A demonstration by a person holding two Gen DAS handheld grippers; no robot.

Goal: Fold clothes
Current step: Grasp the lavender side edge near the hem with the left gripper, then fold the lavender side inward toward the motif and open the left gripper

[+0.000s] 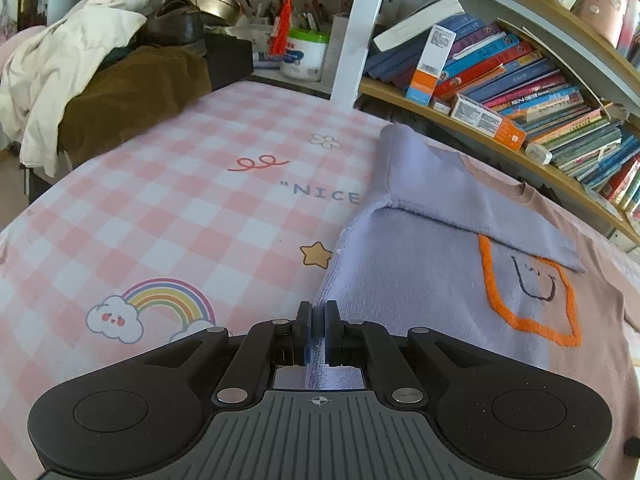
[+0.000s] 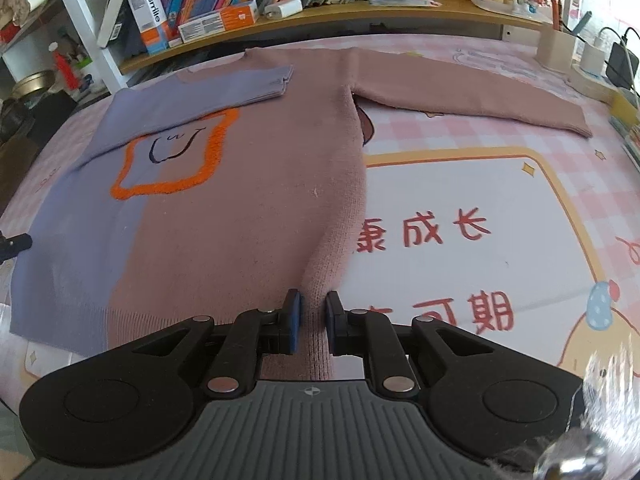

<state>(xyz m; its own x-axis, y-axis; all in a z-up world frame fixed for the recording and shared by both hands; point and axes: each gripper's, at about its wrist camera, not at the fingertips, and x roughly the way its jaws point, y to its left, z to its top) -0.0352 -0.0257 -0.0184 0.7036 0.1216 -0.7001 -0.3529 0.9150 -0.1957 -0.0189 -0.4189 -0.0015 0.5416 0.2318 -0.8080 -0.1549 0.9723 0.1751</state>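
So the left gripper [image 1: 318, 330] is pinching the lilac edge of the sweater [image 1: 400, 280] right at its tips, jaws nearly together with the knit squeezed between them, and the right gripper [image 2: 311, 322] is doing the same on the pink side [image 2: 240, 240], clamping a raised ridge of knit that's bunching up ahead of its fingers. Looks to me like the side fold is getting going: the lilac sleeve [image 2: 224, 88] is already lying across the chest, up ahead and to the left of the right gripper, while the pink sleeve [image 2: 472, 98] is stretching out flat, far ahead and off to its right. The next move is probably asking both hands to lift together and carry their edges inward without dragging the body off the checked cloth [image 1: 180, 208]. The left view is only showing the lilac half, the folded sleeve over the orange toast patch [image 1: 528, 292], plus a pile of coats [image 1: 80, 64] far off to its left. The right view is giving the whole sweater and the bookshelf [image 2: 360, 12] beyond it. There's a dark bit at the right view's left edge, maybe the other gripper, hard to say.
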